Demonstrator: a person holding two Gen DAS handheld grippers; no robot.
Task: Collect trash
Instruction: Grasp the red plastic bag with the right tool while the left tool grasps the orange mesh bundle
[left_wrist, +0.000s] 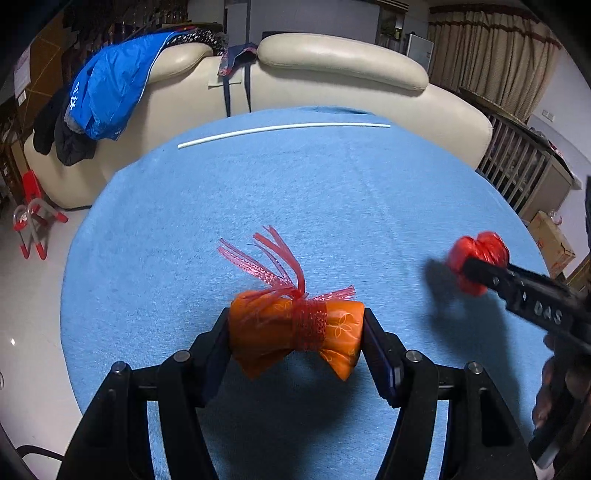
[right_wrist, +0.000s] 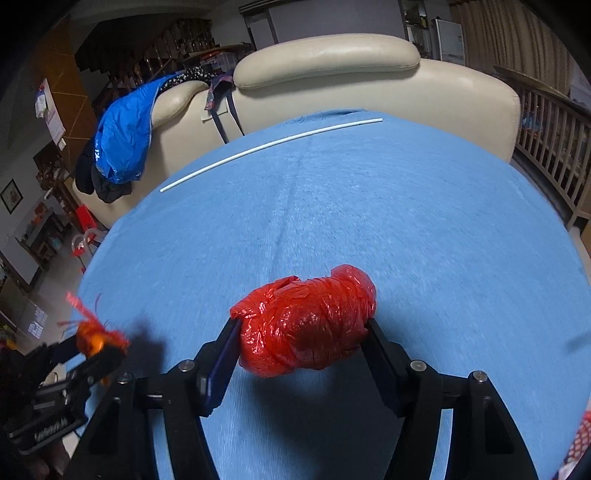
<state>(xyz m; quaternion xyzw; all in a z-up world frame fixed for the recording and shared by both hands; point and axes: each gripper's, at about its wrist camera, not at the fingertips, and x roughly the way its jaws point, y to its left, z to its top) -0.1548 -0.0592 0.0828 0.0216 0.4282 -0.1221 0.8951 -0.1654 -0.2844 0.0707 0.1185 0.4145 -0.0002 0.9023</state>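
My left gripper (left_wrist: 295, 328) is shut on an orange bundle (left_wrist: 273, 332) tied round its middle with red mesh ribbon, held a little above the blue tablecloth (left_wrist: 295, 206). In the right wrist view my right gripper (right_wrist: 301, 332) is shut on a wad of crumpled red plastic bag (right_wrist: 306, 325), also lifted off the cloth. Each gripper shows in the other's view: the right gripper (left_wrist: 476, 269) with its red wad (left_wrist: 480, 247) at the right, the left gripper (right_wrist: 99, 347) with the orange bundle (right_wrist: 92, 338) at the lower left.
A long white rod (left_wrist: 284, 129) lies across the far part of the tablecloth. Behind the table stands a cream sofa (left_wrist: 332, 77) with a blue jacket (left_wrist: 107, 96) draped over it. A cardboard box (left_wrist: 552, 243) sits on the floor at the right.
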